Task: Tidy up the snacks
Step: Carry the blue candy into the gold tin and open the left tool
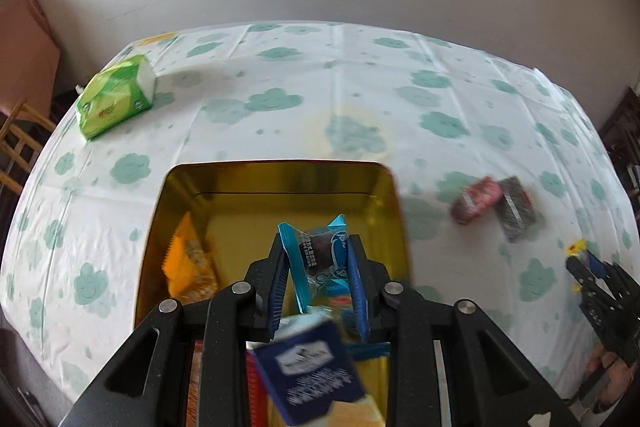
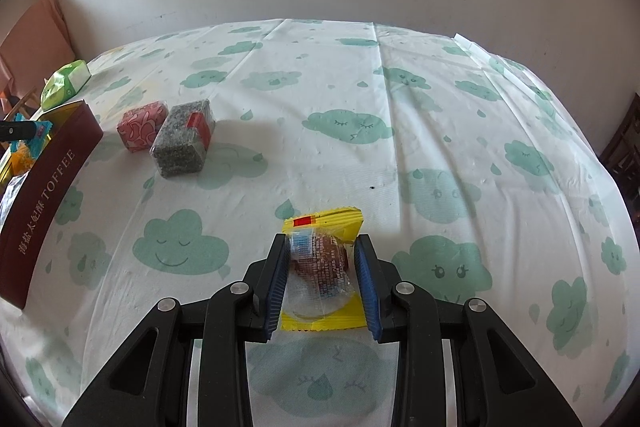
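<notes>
My left gripper (image 1: pixel 318 267) is shut on a blue-wrapped snack (image 1: pixel 320 259) and holds it over the open gold tin (image 1: pixel 276 179). The tin holds an orange packet (image 1: pixel 188 267), a dark blue packet (image 1: pixel 308 367) and others. My right gripper (image 2: pixel 322 267) is shut on a yellow-wrapped snack (image 2: pixel 324 259), held just above the tablecloth. A pink-wrapped block (image 2: pixel 142 125) and a grey seed block (image 2: pixel 182 143) lie on the table to the right of the tin; they also show in the left wrist view, pink (image 1: pixel 476 199) and grey (image 1: pixel 516 213).
The tin's maroon side reads TOFFEE (image 2: pixel 48 195) at the left of the right wrist view. A green tissue pack (image 1: pixel 116 95) lies at the table's far left corner. A wooden chair (image 1: pixel 16 147) stands beyond the left edge. The wall and window are behind the table.
</notes>
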{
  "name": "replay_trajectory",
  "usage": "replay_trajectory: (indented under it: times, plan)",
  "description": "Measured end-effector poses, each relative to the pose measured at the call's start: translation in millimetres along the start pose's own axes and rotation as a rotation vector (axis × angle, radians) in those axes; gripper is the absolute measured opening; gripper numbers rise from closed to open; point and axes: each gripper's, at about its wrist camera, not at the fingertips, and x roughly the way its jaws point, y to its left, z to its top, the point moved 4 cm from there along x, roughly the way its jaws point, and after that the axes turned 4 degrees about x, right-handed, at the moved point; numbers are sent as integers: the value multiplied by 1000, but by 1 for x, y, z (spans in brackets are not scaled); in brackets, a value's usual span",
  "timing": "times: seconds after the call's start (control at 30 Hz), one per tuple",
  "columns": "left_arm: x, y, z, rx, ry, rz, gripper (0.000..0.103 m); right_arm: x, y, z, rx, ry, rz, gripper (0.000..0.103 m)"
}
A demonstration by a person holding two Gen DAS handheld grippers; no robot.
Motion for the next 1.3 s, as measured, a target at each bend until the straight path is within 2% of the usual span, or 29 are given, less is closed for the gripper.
replay_trajectory:
  times: [0.43, 0.73, 1.07, 1.3]
  plan:
    - [27, 27, -14, -28, 59, 56, 25, -2, -3, 0, 0, -1, 13, 34]
    - [33, 35, -25, -43, 89, 52, 26, -2, -4, -1, -1, -2, 22, 34]
    - [30, 30, -29, -14, 93, 48, 33, -3, -5, -1, -2, -2, 30, 35]
    - [23, 31, -30, -21, 82, 38, 46, -3, -5, -1, -3, -3, 35, 35]
